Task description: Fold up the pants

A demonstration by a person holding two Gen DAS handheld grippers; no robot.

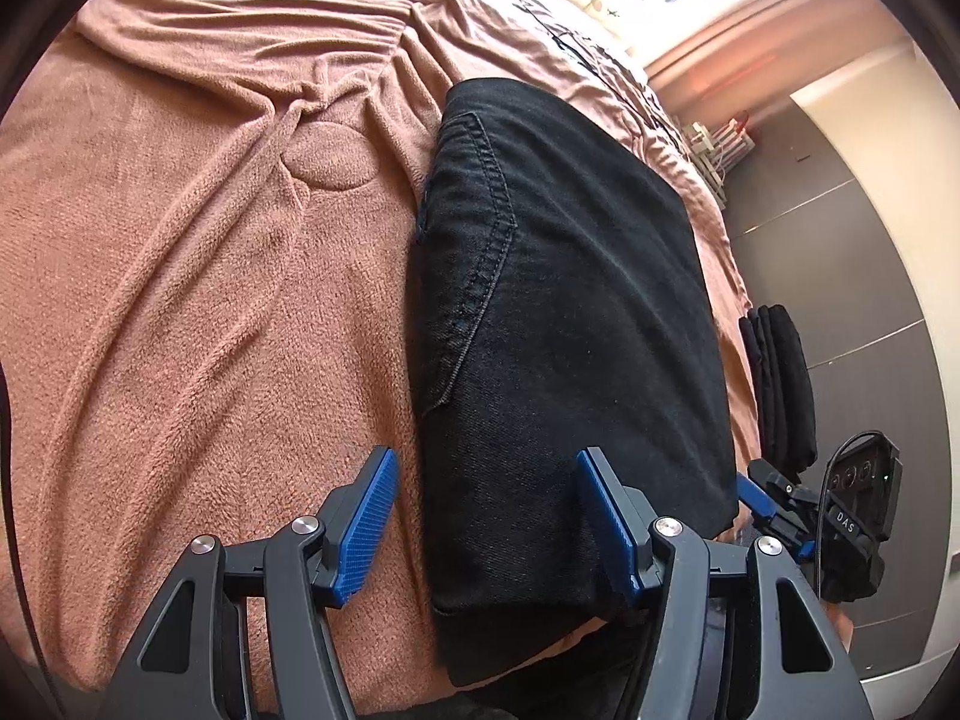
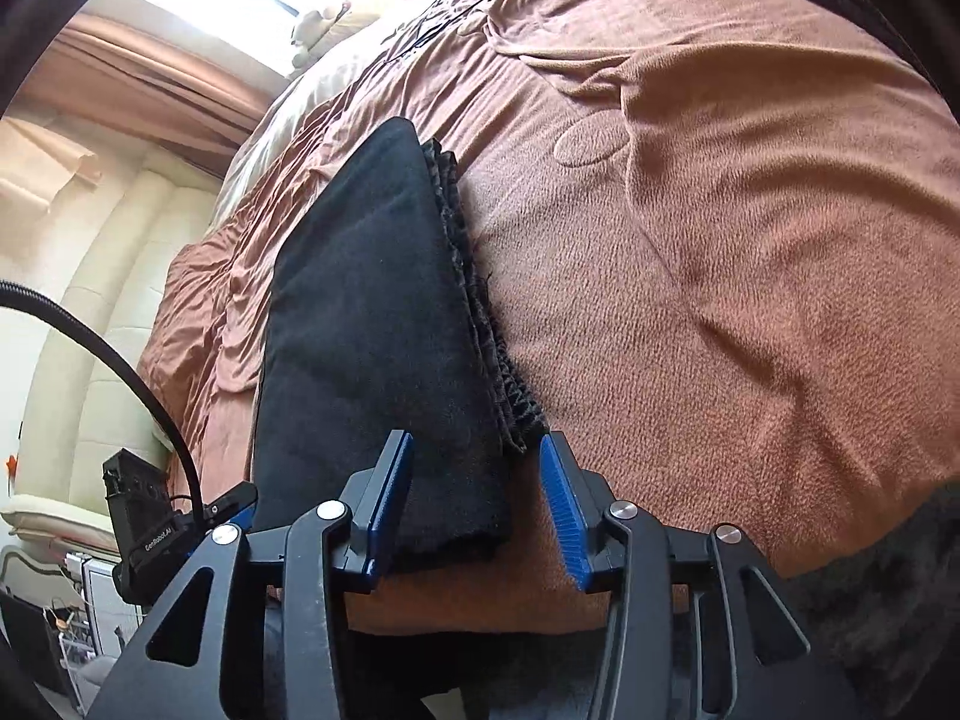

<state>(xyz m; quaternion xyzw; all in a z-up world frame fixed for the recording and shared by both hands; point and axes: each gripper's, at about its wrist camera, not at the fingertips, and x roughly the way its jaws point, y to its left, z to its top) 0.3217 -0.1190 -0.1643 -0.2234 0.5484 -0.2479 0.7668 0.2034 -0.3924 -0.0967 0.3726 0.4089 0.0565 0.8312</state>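
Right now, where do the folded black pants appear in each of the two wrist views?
Left wrist view: the folded black pants fill the centre, right of the bare blanket.
Right wrist view: the folded black pants lie left of centre.
Shared landmark: the round embossed patch in the brown blanket.

A rumpled brown fleece blanket [image 1: 180, 276] covers the bed; a white slatted crate [image 1: 723, 147] stands on the dark floor beside the bed's edge.
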